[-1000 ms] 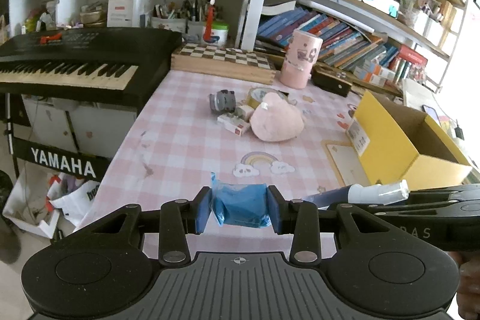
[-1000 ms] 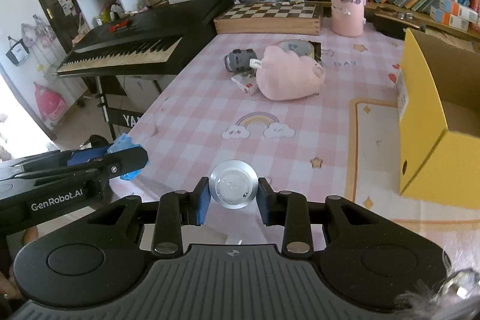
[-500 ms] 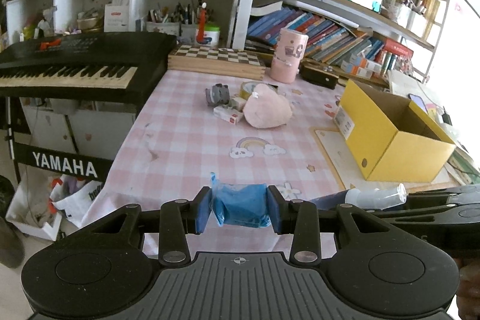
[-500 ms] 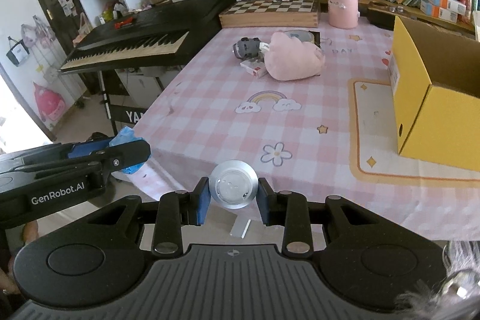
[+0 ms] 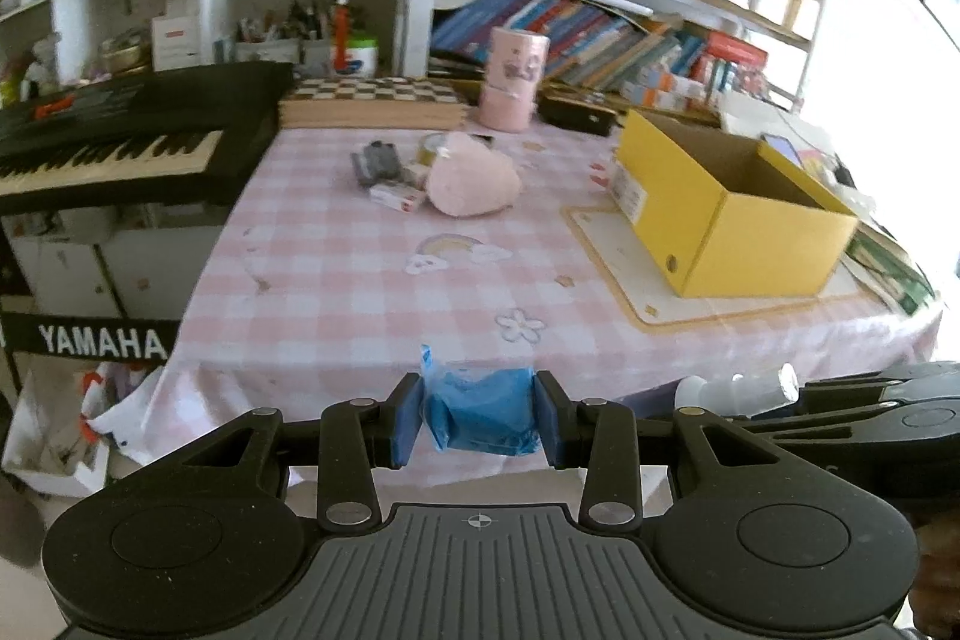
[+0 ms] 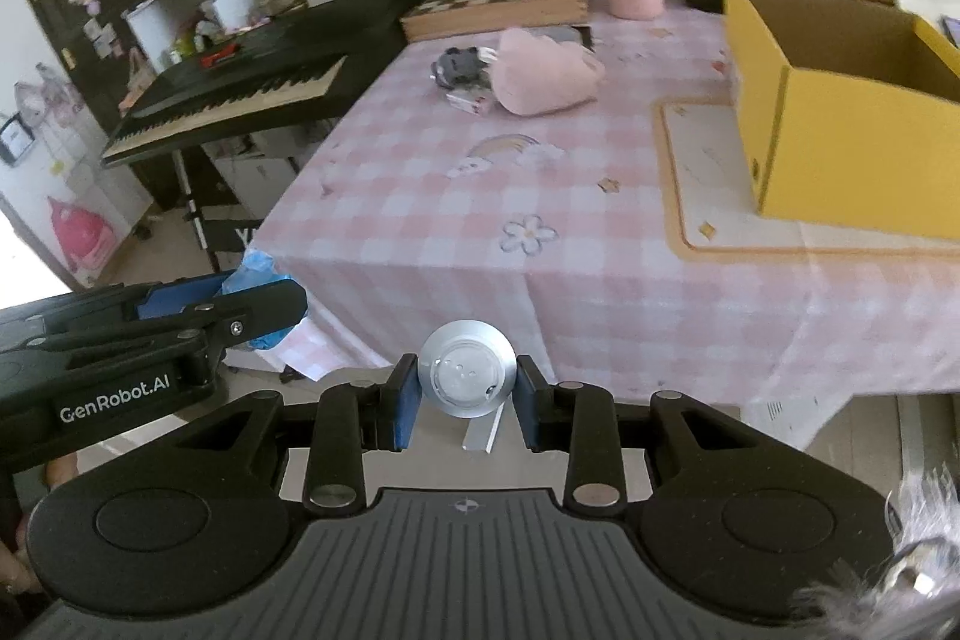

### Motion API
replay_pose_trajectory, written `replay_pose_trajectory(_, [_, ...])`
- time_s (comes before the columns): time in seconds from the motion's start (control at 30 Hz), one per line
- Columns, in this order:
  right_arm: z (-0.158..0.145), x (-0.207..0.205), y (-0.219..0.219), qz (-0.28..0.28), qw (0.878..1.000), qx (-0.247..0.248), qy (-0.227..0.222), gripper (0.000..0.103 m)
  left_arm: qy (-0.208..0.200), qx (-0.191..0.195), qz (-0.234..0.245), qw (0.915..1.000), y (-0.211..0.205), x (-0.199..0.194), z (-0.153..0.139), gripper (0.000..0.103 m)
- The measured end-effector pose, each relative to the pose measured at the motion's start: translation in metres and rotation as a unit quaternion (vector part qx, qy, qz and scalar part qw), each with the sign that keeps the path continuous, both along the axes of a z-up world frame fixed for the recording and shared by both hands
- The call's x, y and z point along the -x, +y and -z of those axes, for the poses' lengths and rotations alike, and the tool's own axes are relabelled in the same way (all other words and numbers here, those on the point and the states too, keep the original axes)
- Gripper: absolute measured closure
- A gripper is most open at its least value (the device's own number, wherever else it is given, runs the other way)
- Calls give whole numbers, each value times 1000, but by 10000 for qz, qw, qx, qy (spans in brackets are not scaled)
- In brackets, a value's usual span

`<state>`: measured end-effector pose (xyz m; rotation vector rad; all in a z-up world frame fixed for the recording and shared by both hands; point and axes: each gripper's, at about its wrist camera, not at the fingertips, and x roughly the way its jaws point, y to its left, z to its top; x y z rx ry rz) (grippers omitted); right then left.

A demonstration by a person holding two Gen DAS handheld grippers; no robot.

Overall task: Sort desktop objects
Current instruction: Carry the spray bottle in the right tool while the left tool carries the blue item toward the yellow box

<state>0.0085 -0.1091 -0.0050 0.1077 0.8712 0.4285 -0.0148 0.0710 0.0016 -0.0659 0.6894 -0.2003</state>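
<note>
One yellow box [image 5: 774,244], one keyboard [image 5: 120,142]

Pink-checked table [image 5: 372,280] with yellow box [image 5: 720,214], pink plush [image 5: 474,184], chessboard [image 5: 372,103], pink canister [image 5: 510,79].

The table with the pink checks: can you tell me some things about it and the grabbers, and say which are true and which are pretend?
1. The left gripper squeezes a blue packet. True.
2. The right gripper is open with nothing in it. False: it is shut on a white bottle.
3. The yellow box stands on the table. True.
4. The pink plush lies inside the yellow box. False: it lies on the table beside a small grey toy.
</note>
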Motion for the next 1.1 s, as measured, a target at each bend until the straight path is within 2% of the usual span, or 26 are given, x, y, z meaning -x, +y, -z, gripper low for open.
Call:
replay_pose_trajectory(0.67, [6, 24, -38, 876, 9958, 75, 257, 73, 59, -33, 893, 9960, -39, -4, 4, 66])
replay_pose_trajectory(1.1, [8, 34, -65, 1233, 9919, 67, 304, 73, 0, -62, 1302, 9915, -69, -10, 3, 66])
